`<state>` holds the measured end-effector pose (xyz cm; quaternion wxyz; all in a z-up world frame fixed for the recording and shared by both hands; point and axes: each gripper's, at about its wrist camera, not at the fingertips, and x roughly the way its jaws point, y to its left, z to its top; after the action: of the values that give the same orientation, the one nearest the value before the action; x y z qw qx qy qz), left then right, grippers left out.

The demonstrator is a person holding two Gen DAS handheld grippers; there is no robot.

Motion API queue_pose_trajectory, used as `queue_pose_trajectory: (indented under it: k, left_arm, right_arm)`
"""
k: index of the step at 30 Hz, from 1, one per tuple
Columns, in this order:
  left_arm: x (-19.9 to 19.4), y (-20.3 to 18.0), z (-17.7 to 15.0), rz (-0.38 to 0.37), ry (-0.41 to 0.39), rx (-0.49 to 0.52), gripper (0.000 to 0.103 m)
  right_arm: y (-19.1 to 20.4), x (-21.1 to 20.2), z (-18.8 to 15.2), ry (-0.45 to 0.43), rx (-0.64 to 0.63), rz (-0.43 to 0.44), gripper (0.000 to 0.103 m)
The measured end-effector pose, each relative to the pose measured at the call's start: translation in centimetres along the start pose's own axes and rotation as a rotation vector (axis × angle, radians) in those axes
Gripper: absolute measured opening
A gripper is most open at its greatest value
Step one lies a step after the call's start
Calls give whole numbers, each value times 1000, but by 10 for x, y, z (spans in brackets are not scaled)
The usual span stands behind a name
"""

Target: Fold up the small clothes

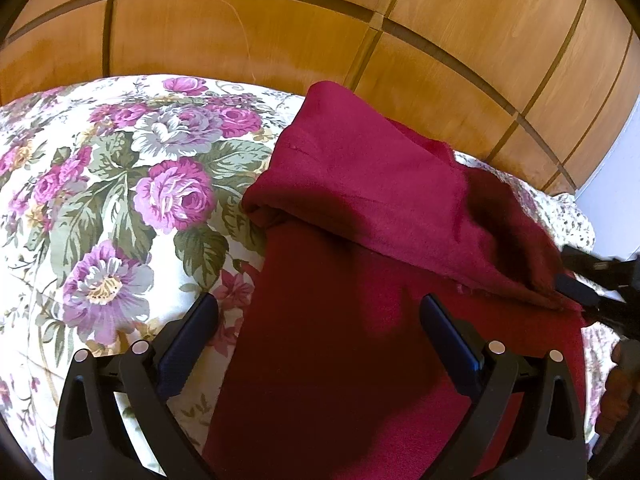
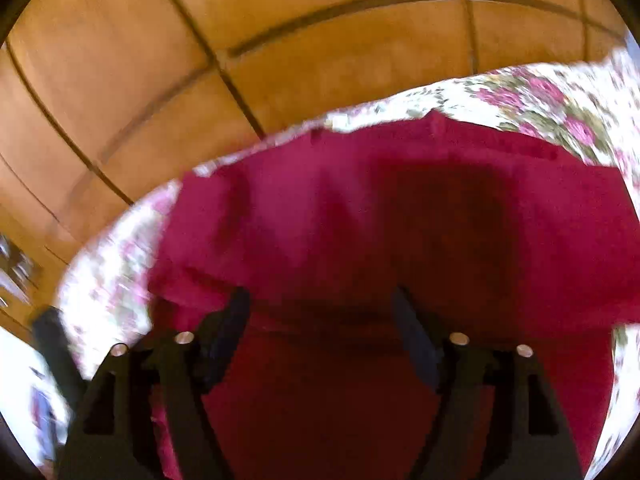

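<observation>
Spread fingers (image 1: 208, 320) above dark red garment (image 1: 360, 208)

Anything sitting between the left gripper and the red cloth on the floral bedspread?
Nothing visible. The left gripper is open directly above the red cloth, whose upper part is already folded over on the floral bedspread. The right gripper, also open, is at the cloth's other side, clear of the left's path.
</observation>
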<state>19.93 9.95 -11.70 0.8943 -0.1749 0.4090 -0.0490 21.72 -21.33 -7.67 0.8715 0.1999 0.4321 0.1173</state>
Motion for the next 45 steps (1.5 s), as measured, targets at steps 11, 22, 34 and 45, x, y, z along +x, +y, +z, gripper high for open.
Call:
queue_pose_trajectory:
  k: [11, 22, 34, 45]
  left_arm:
    - [5, -84, 50, -199, -13, 19, 76]
    - [87, -109, 65, -198, 124, -20, 8]
    - [79, -80, 54, -166, 122, 64, 6]
    - [28, -70, 32, -185, -131, 91, 78]
  right_arm:
    - [-165, -89, -26, -96, 644, -53, 57]
    - [-230, -54, -13, -211, 913, 194, 43]
    - [-200, -35, 9, -82, 585, -97, 9]
    - [-180, -102, 19, -261, 471, -242, 33]
